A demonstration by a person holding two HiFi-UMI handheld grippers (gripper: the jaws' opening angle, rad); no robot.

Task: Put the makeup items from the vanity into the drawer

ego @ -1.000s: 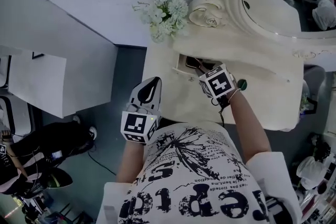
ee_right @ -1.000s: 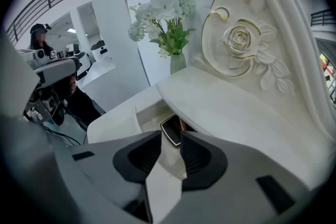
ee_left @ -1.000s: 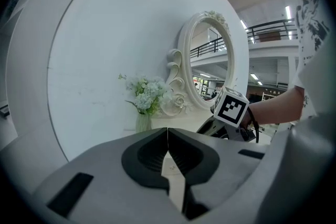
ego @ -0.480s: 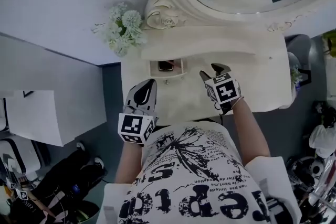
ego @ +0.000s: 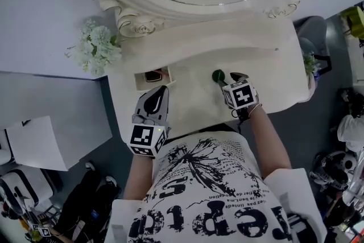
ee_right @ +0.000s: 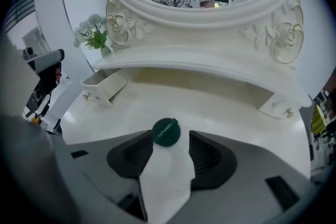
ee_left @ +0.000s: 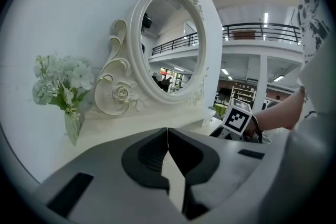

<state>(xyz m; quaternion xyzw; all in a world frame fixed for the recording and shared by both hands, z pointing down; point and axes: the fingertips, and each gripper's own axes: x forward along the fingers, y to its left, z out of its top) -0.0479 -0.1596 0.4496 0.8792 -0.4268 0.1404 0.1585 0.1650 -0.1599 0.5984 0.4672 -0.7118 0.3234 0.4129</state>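
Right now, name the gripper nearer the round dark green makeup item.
Right gripper: the round dark green makeup item lies at its open jaws; left gripper hangs apart, by the white drawer.

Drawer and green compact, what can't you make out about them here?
Drawer contents: head view shows one dark thing, too small to name; right gripper view sees only its outside.
Green compact lid print: too small, right gripper view.
Left gripper view: neither shows; the left gripper fills the lower frame.

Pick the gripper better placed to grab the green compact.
Right. The right gripper's jaws stand open with the green compact at their tips; the left gripper is shut, over by the open drawer.
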